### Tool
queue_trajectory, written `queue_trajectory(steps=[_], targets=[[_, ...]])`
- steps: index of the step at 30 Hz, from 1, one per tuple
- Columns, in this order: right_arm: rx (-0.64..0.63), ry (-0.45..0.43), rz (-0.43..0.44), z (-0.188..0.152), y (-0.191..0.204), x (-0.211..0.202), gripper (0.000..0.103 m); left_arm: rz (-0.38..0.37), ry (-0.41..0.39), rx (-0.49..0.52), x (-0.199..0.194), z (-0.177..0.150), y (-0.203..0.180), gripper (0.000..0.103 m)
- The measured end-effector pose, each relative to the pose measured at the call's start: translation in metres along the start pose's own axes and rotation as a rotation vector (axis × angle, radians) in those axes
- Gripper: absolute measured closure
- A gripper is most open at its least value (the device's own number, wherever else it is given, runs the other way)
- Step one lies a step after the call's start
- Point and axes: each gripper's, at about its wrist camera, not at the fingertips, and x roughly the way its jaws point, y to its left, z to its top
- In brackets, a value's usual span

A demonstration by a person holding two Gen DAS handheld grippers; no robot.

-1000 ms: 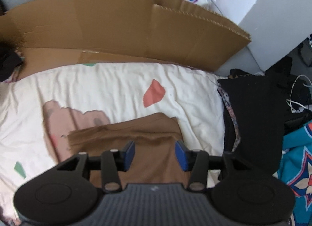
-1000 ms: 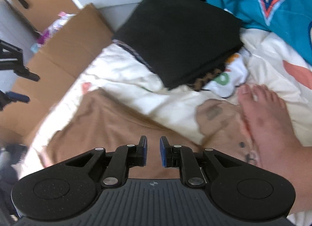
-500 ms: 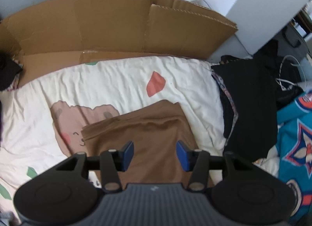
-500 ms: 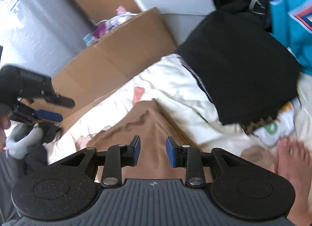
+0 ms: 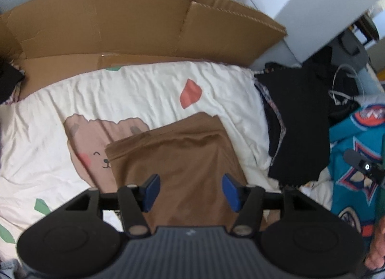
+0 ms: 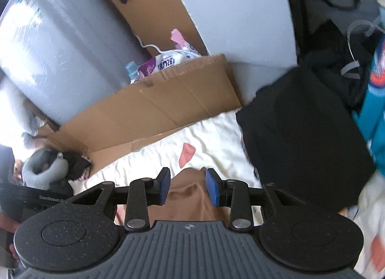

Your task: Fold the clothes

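The folded brown garment (image 5: 182,158) lies flat on the cream bedsheet (image 5: 144,91), its long axis running from the left tongs (image 5: 190,191) away toward the cardboard (image 5: 134,21). Both left and right tongs (image 6: 188,188) are spreading wider above it, nothing pinched between them

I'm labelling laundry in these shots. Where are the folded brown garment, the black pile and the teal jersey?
brown garment (image 5: 187,158), left wrist view, middle of its top layer.
black pile (image 6: 305,139), right wrist view, its flat top.
teal jersey (image 5: 353,182), left wrist view, patterned front.
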Motion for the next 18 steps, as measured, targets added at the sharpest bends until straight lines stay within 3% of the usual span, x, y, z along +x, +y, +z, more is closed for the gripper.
queue_trajectory(steps=[5, 10, 14, 18], targets=[[-0.058, 0.041, 0.036, 0.028, -0.001, 0.011, 0.065, -0.031, -0.037, -0.026, 0.003, 0.005, 0.015, 0.042], [-0.121, 0.068, 0.094, 0.042, 0.003, 0.028, 0.065, 0.007, -0.072, -0.022, 0.009, 0.014, 0.023, 0.042], [-0.175, 0.07, 0.12, 0.054, 0.003, 0.042, 0.054, 0.006, -0.09, 0.0, 0.01, 0.019, 0.021, 0.042], [-0.186, 0.098, 0.119, 0.059, -0.008, 0.064, 0.053, -0.024, -0.135, -0.031, 0.005, 0.024, 0.02, 0.042]])
